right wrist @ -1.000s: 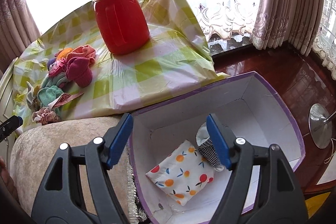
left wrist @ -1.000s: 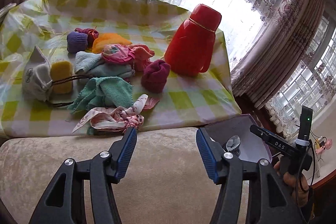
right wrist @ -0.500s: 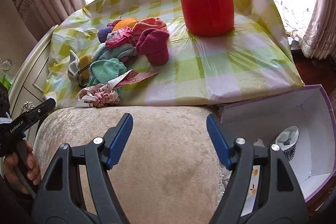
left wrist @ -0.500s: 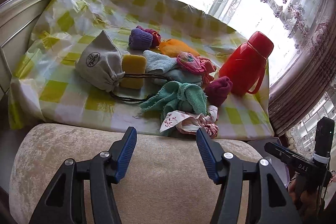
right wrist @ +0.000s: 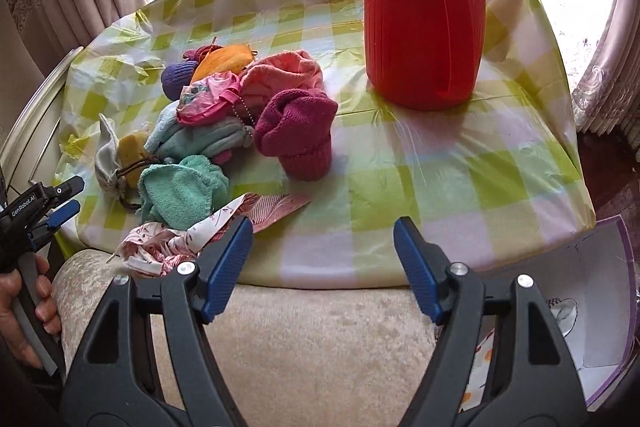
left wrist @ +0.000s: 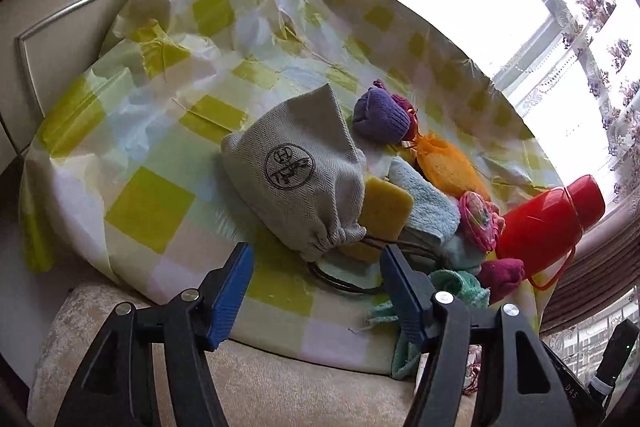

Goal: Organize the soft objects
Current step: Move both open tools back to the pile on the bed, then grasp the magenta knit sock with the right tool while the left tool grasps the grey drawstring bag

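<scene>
A heap of soft things lies on the green-checked tablecloth (left wrist: 152, 203). It holds a grey drawstring pouch (left wrist: 296, 171), a purple knit sock (left wrist: 380, 117), an orange cloth (left wrist: 444, 163), a light blue towel (left wrist: 424, 203), a yellow sponge (left wrist: 384, 215) and a magenta knit sock (right wrist: 296, 135). A teal cloth (right wrist: 180, 191) and a floral strip (right wrist: 172, 243) lie nearest the table's front edge. My left gripper (left wrist: 316, 267) hangs just in front of the pouch, its jaws opening with nothing between them. My right gripper (right wrist: 324, 243) stands open and empty above the front edge, to the right of the floral strip.
A red thermos jug (right wrist: 424, 23) stands at the back right of the table. A beige cushioned edge (right wrist: 312, 339) runs in front of it. A white box with a purple rim (right wrist: 600, 291) sits low on the right and holds cloth pieces. A cabinet (left wrist: 80, 7) borders the left.
Both grippers swung left from the box toward the table. The left one came down close to the grey pouch and rolled, and its jaws stand a little wider. The right gripper's view now faces the heap.
</scene>
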`<state>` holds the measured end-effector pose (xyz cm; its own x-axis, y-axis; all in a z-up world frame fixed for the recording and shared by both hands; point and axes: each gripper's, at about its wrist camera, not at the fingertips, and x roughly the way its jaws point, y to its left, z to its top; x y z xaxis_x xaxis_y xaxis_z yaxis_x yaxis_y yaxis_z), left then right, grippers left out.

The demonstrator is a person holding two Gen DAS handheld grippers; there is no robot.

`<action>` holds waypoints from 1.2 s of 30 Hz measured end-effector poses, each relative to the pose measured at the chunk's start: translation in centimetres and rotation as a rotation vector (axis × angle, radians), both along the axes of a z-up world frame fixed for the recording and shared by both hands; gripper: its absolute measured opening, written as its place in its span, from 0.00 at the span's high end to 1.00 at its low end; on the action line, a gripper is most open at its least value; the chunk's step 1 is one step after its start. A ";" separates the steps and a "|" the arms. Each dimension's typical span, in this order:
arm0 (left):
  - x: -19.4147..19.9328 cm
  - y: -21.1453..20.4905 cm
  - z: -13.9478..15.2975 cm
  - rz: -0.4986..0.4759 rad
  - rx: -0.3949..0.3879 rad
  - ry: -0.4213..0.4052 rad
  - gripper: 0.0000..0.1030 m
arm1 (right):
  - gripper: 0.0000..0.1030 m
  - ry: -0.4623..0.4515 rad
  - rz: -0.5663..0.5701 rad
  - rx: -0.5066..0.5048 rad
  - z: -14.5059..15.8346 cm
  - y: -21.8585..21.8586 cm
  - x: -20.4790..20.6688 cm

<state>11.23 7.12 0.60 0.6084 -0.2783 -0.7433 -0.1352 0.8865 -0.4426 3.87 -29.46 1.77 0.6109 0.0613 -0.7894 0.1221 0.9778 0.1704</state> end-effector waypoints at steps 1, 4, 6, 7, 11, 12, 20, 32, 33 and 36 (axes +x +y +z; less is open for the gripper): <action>0.6 0.4 -0.2 0.010 -0.019 0.008 0.34 | 0.22 0.001 -0.002 -0.015 -0.1 0.1 0.7; 2.3 0.9 -0.7 0.038 -0.046 0.025 0.34 | 0.20 0.014 -0.001 -0.050 -0.7 0.5 2.7; 3.4 1.2 -1.2 0.047 -0.076 0.040 0.31 | 0.20 0.030 0.006 -0.071 -1.2 0.8 4.2; 4.1 1.1 -1.5 0.049 -0.088 0.052 0.30 | 0.20 0.037 0.010 -0.078 -1.4 1.0 4.9; 6.0 0.6 -2.9 0.050 -0.099 0.107 0.30 | 0.20 0.052 0.023 -0.113 -2.1 1.7 7.5; 6.3 0.5 -3.1 0.051 -0.089 0.118 0.30 | 0.20 0.057 0.027 -0.119 -2.3 1.8 8.1; 7.1 -0.3 -3.0 0.025 -0.034 0.085 0.60 | 0.21 0.086 0.049 -0.145 -4.0 2.3 11.5; 5.4 -1.5 -0.6 0.050 0.147 -0.018 0.84 | 0.62 0.036 0.069 -0.151 -3.8 2.8 10.7; 5.1 -1.5 -0.2 0.059 0.168 -0.031 0.84 | 0.62 0.027 0.065 -0.153 -3.5 2.8 10.4; 4.0 -1.8 1.0 0.078 0.236 -0.079 0.84 | 0.62 0.001 0.056 -0.150 -2.8 2.8 9.6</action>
<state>15.22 5.29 1.65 0.6800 -0.0530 -0.7313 -0.1805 0.9546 -0.2369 13.47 -26.66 -1.05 0.6089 -0.0234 -0.7929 0.0663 0.9976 0.0214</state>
